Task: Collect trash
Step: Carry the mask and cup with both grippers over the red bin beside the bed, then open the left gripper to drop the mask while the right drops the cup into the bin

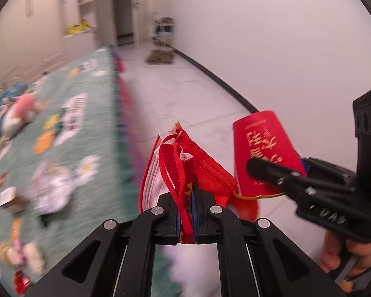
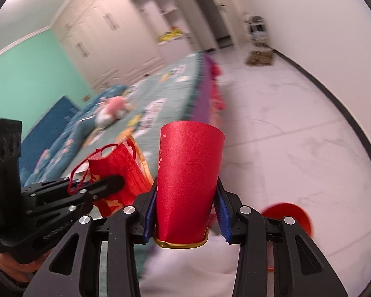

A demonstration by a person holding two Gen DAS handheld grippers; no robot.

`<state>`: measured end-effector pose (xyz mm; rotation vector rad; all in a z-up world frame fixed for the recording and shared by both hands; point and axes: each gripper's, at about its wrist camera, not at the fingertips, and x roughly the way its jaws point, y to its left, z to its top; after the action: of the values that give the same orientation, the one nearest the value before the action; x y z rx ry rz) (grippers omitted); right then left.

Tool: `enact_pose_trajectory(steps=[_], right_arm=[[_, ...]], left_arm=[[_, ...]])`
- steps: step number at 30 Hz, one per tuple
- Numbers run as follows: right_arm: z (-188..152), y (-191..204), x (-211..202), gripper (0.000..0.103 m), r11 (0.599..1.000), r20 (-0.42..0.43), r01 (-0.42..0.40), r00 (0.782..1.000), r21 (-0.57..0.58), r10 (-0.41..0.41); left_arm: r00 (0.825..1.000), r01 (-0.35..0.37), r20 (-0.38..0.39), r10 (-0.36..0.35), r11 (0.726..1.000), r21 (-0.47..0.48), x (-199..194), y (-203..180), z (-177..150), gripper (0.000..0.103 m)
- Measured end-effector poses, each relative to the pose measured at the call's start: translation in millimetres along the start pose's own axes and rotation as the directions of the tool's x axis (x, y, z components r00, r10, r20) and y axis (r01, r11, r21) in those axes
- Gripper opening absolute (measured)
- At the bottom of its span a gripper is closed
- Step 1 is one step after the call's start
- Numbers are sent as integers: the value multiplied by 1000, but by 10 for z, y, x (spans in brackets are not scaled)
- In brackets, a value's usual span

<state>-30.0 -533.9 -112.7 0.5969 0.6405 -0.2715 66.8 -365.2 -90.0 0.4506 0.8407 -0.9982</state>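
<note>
Clamping a red mask [image 1: 185,170], the left gripper [image 1: 186,212] is clenched. The right gripper [image 2: 185,212] grasps a red cup [image 2: 188,180], base pointing forward. A bed [image 1: 61,123] lies left.

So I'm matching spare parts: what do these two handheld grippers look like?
Both are black plastic linkage frames with silver rivets. The left gripper and right gripper carry blue ribbed finger pads. A grey cuff shows at the right wrist.

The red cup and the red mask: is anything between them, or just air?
Just air. In the left wrist view, bare white floor shows through the gap between the mask and the cup.
</note>
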Motion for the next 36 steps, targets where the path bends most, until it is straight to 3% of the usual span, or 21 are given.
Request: enact_pose_trajectory(steps=[6, 14, 19, 22, 28, 31, 35, 36], right_arm=[[-133, -805, 57, 41, 987, -25, 121, 993, 102, -119], [-327, -1617, 343, 41, 957, -86, 222, 974, 185, -209], [-414, -1832, 431, 41, 944, -94, 266, 963, 195, -252], [-461, -1932, 504, 41, 936, -112, 286, 957, 206, -268], [-578, -2037, 583, 41, 924, -139, 320, 945, 207, -296], [-628, -2062, 634, 41, 922, -156, 322, 943, 216, -293], [-641, -2071, 723, 41, 921, -168, 322, 942, 218, -289], [-637, -2060, 746, 41, 921, -170, 321, 942, 219, -288]], left_arm=[[987, 138, -84, -137, 990, 5, 705, -391, 68, 8], [962, 192, -196, -192, 981, -17, 1596, -571, 95, 8], [937, 220, -271, -221, 975, -34, 2028, -720, 56, 8], [911, 244, -332, -245, 969, -45, 2299, -804, -18, 8], [896, 236, -375, -237, 970, -49, 2595, -935, -122, 9], [891, 222, -401, -213, 975, -24, 2672, -973, -129, 19], [897, 207, -395, -197, 978, -17, 2647, -996, -152, 53], [897, 204, -396, -194, 979, -16, 2652, -997, -158, 54]])
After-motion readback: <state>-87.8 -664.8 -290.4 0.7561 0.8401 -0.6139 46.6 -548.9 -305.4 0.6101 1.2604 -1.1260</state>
